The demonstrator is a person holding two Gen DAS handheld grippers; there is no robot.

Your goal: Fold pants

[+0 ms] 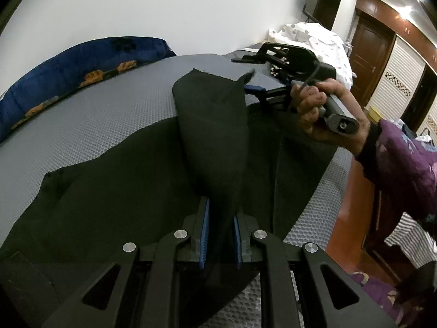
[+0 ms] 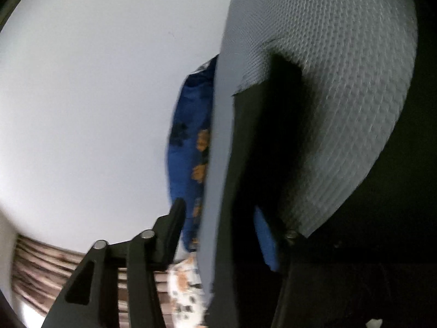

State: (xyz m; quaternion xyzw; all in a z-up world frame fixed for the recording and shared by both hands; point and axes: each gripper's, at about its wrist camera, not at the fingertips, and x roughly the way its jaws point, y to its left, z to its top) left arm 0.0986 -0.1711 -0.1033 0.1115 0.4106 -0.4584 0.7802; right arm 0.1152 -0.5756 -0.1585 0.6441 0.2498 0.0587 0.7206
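Scene: black pants (image 1: 131, 191) lie spread on a grey honeycomb mat (image 1: 109, 114) over a tabletop, one part lifted into a standing fold that runs up the middle of the left wrist view.
Left tongs (image 1: 221, 232): pinched tight on the near end of that raised fold, blue pads on both sides of the cloth.
Right tongs (image 1: 250, 82): held in a hand (image 1: 325, 112) at the fold's far corner, jaws part-way in; the cloth edge sits at the blue pad, but blur in both views means I cannot tell whether the pads press it yet.
Right wrist view: rolled sideways and smeared; dark cloth and mat fill it between the two fingers.
Handling: the fabric looks light, thin and limp, sagging between the two held points and creasing freely; it will not keep a shape unless laid flat and smoothed.
Where to hold: corners and hems, both ends of one edge at once, so the fold falls straight and no slack bunches.
Containers: none in view; a blue cushion (image 1: 82, 65) and a dotted white cloth (image 1: 308, 35) sit beyond the mat.
Stage: judged early, with most of the garment unfolded.
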